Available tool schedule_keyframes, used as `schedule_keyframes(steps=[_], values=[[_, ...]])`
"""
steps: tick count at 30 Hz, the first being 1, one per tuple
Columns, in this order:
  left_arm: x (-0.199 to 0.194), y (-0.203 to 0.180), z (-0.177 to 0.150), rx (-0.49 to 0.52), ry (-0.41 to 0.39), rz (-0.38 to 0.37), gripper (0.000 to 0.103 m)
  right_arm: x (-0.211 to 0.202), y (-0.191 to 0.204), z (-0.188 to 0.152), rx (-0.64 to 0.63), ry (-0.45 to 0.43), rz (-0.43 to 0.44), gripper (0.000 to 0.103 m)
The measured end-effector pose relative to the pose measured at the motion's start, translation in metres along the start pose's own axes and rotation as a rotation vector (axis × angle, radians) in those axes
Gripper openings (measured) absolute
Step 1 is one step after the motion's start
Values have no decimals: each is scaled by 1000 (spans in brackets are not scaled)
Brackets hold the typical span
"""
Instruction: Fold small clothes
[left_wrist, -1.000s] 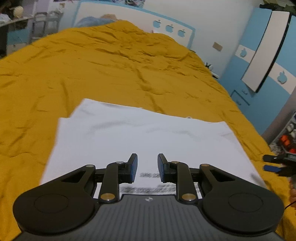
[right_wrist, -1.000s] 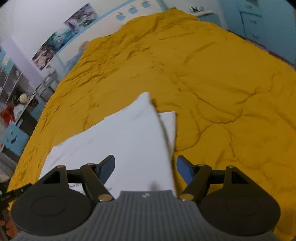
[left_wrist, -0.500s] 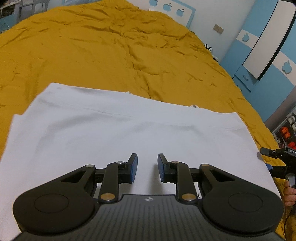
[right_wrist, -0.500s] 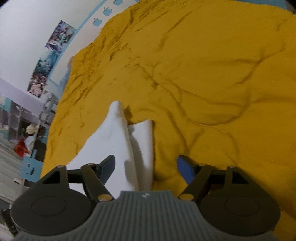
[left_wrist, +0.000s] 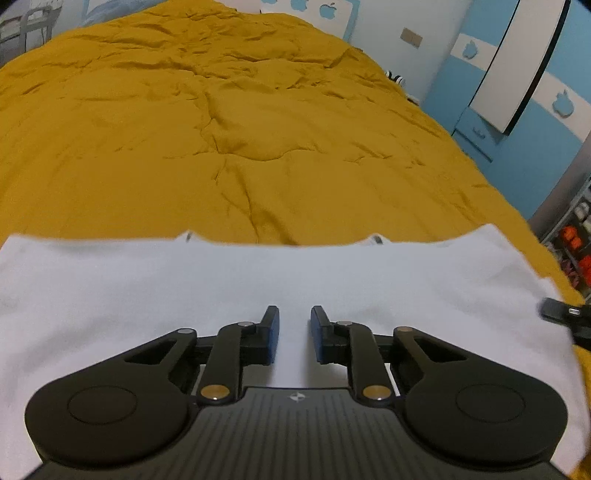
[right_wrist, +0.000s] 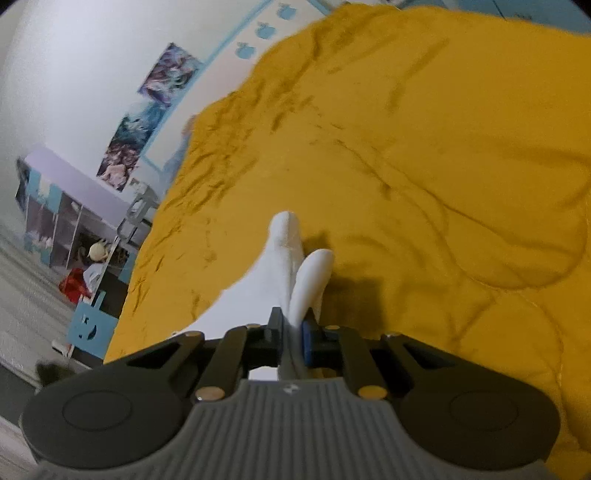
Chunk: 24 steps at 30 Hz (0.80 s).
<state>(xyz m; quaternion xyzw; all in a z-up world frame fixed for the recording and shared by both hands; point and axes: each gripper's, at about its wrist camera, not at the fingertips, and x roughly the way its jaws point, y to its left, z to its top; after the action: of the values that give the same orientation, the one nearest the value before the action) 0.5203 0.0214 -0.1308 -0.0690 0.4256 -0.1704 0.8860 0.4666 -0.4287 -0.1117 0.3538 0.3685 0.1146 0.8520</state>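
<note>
Right hand-held gripper (right_wrist: 293, 325) just clamped on white garment (right_wrist: 280, 254); left hand-held gripper (left_wrist: 294, 325) slightly parted.

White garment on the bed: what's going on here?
A person with a handheld gripper in each hand is folding a white garment on a mustard-yellow bedspread. The right gripper has just closed and now pinches the garment's edge. The left gripper hovers over the cloth with a narrow gap, gripping nothing.
</note>
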Motion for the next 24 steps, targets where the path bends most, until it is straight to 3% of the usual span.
schedule_keyframes(steps=[5,11,16,24], values=[[24,-4,14,11,20,31,20,-8,34,1,-103,-7,12,4],[24,-4,15,7,9,42,20,-13,55,1,-106,1,21,4],[-26,2,12,11,-54,8,20,-12,77,3,-74,4,37,4],[-115,67,-12,-114,-94,81,20,11,163,-4,-91,32,81,3]])
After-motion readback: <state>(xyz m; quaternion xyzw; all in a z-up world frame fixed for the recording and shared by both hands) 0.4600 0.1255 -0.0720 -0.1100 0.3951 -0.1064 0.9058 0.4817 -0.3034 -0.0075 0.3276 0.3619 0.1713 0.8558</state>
